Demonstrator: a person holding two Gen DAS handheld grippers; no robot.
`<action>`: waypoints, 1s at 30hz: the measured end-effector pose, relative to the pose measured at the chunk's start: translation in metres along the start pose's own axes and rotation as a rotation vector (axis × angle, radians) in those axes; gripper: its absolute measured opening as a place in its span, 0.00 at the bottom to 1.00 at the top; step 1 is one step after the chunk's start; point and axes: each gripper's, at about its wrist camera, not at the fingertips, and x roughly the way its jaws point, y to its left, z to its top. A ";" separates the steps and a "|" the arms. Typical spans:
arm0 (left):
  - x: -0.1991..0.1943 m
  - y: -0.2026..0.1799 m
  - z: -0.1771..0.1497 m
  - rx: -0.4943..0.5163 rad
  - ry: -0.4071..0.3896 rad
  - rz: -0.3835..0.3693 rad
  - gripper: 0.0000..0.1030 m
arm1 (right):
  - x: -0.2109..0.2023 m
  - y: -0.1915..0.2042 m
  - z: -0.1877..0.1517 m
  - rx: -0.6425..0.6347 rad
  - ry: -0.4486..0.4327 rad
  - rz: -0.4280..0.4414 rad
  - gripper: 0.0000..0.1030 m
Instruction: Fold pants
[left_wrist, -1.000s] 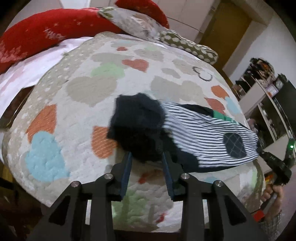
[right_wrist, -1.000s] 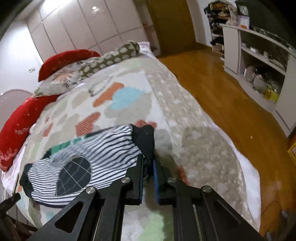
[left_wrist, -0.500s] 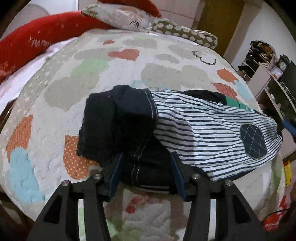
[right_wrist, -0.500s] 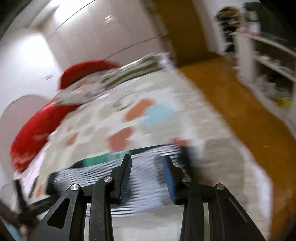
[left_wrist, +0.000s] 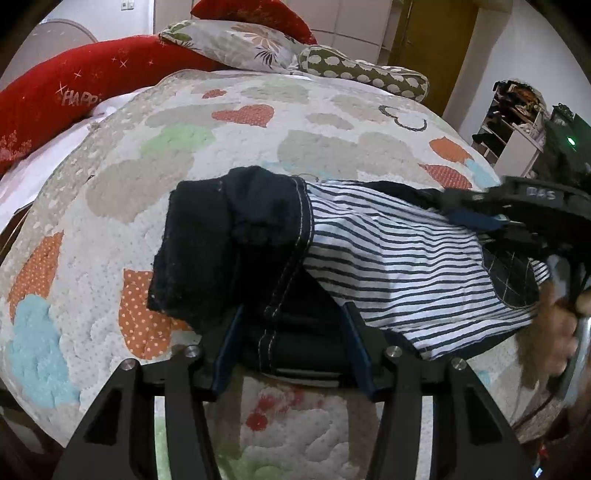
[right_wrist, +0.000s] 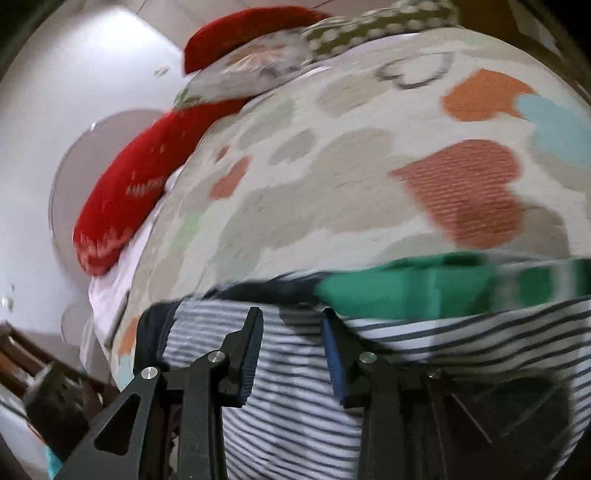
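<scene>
While the pants (left_wrist: 388, 258) lie part-folded on the bed (left_wrist: 229, 155), striped side up with a dark cuff turned over at one end, the main risk is that the fold comes undone. In my judgement the left claw (left_wrist: 291, 343) is the weak point: its jaws stand apart on either side of the bunched dark fabric at the near edge, released rather than clenched, and I see no pad pressing on the cloth. If it lifts away carelessly it could snag the stitched hem and drag the cuff open. The right claw (right_wrist: 291, 350) is closing over the striped cloth near the green band (right_wrist: 406, 288), with fabric below and between the fingers, but blur hides whether the pads bite yet. A shallow pinch there would probably take only the top layer and skew the stack

From the left wrist you get the whole garment, the checked patch (left_wrist: 513, 280), the dark cuff and the right claw arriving from the side in a hand (left_wrist: 561, 332). From the right wrist you get the green band and the far edge of the pants, which the left view lacks, but neither the cuff nor the patch
</scene>
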 end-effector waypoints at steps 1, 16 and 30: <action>0.000 -0.001 0.000 0.000 0.000 0.002 0.50 | -0.011 -0.011 0.002 0.022 -0.024 -0.012 0.30; -0.051 -0.025 0.016 0.006 0.005 -0.137 0.51 | -0.152 -0.060 -0.033 0.086 -0.304 -0.241 0.38; -0.046 -0.074 0.029 0.163 0.146 -0.191 0.54 | -0.189 -0.088 -0.101 0.105 -0.405 -0.331 0.58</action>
